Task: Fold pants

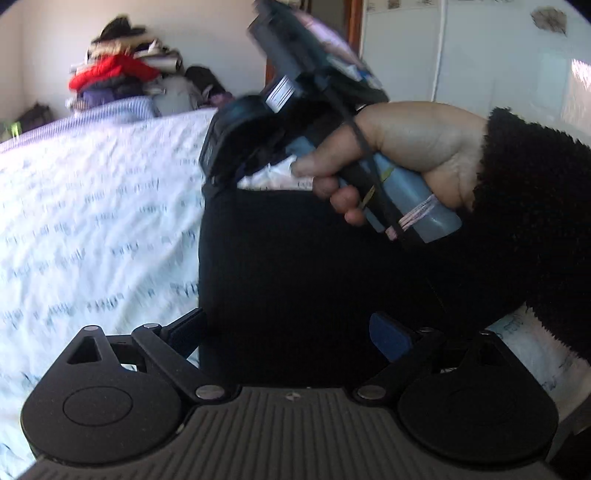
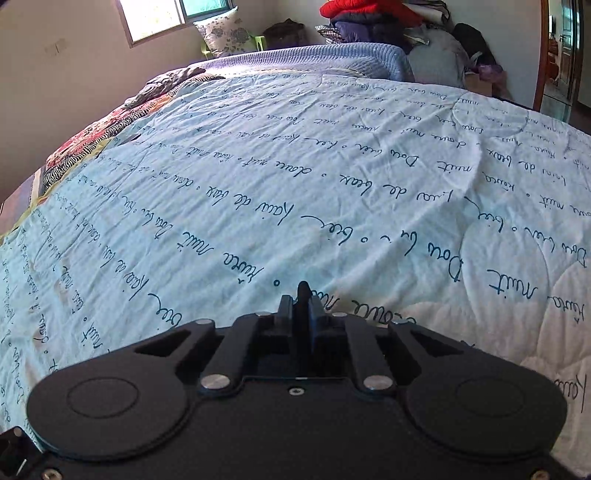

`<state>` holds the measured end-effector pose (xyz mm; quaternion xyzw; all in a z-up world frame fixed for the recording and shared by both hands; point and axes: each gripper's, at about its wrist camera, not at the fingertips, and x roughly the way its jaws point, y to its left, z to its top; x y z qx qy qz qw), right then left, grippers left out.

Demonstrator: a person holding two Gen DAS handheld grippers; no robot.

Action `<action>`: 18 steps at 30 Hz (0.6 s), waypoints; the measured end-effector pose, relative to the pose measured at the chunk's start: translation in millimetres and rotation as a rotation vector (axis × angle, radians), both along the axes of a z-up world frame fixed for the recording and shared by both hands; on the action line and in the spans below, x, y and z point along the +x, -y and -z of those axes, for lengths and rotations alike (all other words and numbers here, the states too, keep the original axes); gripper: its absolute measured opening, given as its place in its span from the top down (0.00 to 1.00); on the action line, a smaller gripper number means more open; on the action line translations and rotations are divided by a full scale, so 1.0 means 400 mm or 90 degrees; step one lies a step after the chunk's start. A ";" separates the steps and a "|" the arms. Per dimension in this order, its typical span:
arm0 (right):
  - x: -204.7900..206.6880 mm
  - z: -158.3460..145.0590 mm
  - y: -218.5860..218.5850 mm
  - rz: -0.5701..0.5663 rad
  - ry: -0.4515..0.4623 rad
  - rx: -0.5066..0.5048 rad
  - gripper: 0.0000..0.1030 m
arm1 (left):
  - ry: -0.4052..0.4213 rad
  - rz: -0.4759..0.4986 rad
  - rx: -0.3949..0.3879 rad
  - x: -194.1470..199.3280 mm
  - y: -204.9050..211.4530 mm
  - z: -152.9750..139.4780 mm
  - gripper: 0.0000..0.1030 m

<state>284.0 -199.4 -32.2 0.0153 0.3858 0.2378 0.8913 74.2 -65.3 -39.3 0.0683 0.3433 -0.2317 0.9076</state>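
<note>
Left gripper [image 1: 291,328]: jaws wide apart, one finger each side of the black pants; the pads do not seem to press the cloth, so no grip.
Left fingers [image 1: 391,338]: the blue pad on the right lies over the dark cloth; the other one is at the cloth's left edge, over the bedspread.
Pants [image 1: 295,277]: black, in a flat block w/ straight left edge, lying on the bed directly in front of the left gripper, between its fingers and running ahead.
Right gripper [image 2: 303,310]: jaws closed nearly all the way. A thin dark strip stands up between the pads; cannot tell if it is cloth or part of the tool.
Right hand [image 1: 413,147]: seen from left cam, ahead and to the right, above the far end of the pants; holds the blue-black handle, black fuzzy sleeve [image 1: 535,206] behind it.
Bedspread [image 2: 258,166]: pale blue-white w/ dark handwriting print, under and ahead of both grippers.
Clothes pile [image 1: 118,70]: far ahead-left of left gripper, red piece on top area, blurred.
Window [image 2: 159,14]: far ahead-left of right gripper.
</note>
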 end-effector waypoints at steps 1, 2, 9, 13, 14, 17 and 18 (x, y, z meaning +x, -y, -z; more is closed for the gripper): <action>0.007 -0.004 0.003 0.005 0.005 0.001 0.92 | -0.004 -0.003 -0.004 0.005 -0.003 0.005 0.08; 0.013 -0.005 0.001 0.011 0.007 0.001 0.93 | -0.003 -0.003 -0.002 0.006 -0.003 0.007 0.08; 0.017 -0.008 0.013 0.026 0.007 0.009 0.83 | 0.023 0.017 -0.027 -0.001 -0.007 -0.025 0.10; -0.146 -0.112 0.127 0.055 0.094 0.049 0.81 | 0.014 0.038 -0.047 0.011 -0.012 -0.023 0.09; -0.195 -0.130 0.163 0.075 0.114 0.039 0.79 | 0.002 0.036 -0.046 0.019 -0.010 -0.016 0.11; -0.346 -0.151 0.260 0.132 0.150 -0.024 0.64 | -0.023 0.017 -0.042 0.036 -0.008 0.008 0.10; -0.392 -0.148 0.281 0.143 0.152 -0.043 0.62 | -0.023 0.009 -0.028 0.037 -0.001 0.016 0.09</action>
